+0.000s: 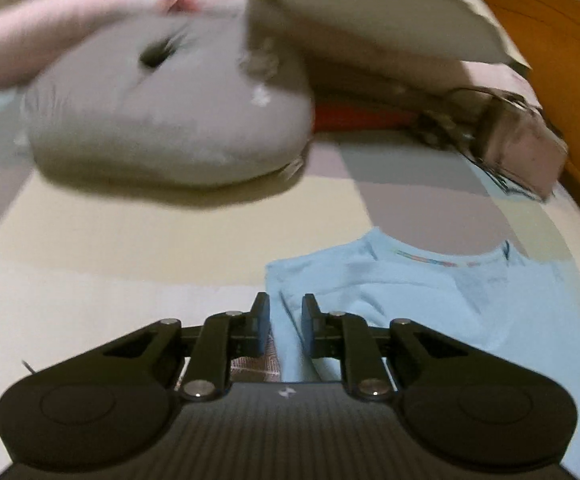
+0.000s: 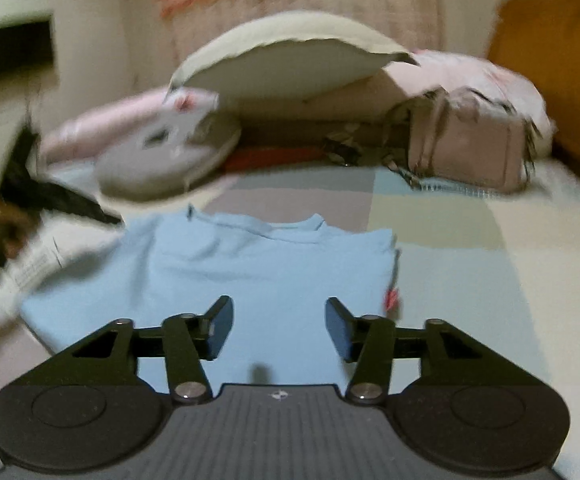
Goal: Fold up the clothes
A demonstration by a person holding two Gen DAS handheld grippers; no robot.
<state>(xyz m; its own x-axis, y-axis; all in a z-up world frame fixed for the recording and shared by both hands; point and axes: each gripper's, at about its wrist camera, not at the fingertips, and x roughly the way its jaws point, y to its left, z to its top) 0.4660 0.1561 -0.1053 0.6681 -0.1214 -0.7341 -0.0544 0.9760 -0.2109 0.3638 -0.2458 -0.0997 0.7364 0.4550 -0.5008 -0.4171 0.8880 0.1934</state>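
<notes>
While both grippers' fingers stand apart over the blue shirt point(image 2: 258, 264), a grey pillow point(image 1: 162, 120) lies beyond.

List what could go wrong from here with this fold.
1. The left gripper straddles the shirt's edge, jaws slightly apart; closing may pinch only one layer, or the bedcover too.
2. The right gripper hangs open above the shirt; a careless pinch could rumple the fold.
3. Both views are blurred, so aim may be off.
</notes>
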